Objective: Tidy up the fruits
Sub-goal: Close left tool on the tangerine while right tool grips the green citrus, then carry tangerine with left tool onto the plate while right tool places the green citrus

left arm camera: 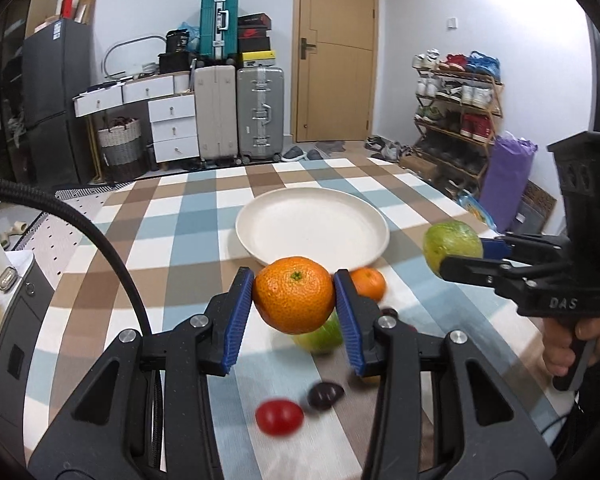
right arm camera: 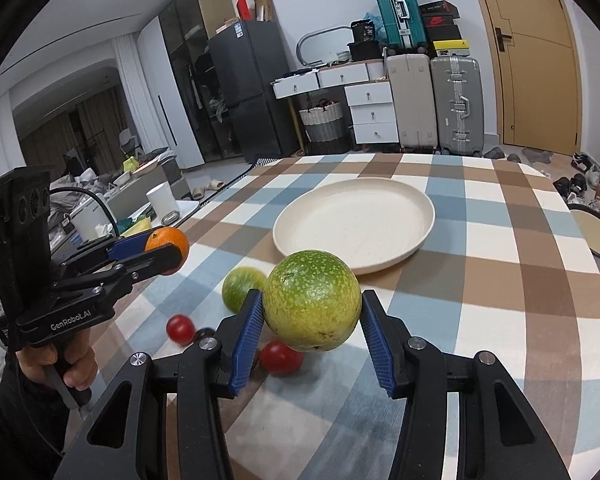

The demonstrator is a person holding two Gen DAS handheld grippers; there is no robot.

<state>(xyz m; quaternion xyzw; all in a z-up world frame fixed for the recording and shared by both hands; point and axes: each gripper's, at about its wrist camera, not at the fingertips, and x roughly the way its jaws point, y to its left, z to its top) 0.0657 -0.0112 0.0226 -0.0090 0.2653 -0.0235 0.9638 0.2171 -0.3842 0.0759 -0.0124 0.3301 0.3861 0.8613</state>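
My left gripper is shut on a large orange, held above the checked tablecloth just short of the white plate. My right gripper is shut on a speckled green fruit, also lifted off the table. In the left wrist view the right gripper shows at the right with that green fruit. The right wrist view shows the left gripper at the left with its orange. The plate holds nothing.
On the cloth lie a smaller orange, a second green fruit, red cherry tomatoes and a dark round fruit. A black cable curves at the left. Suitcases, drawers and a shoe rack stand beyond the table.
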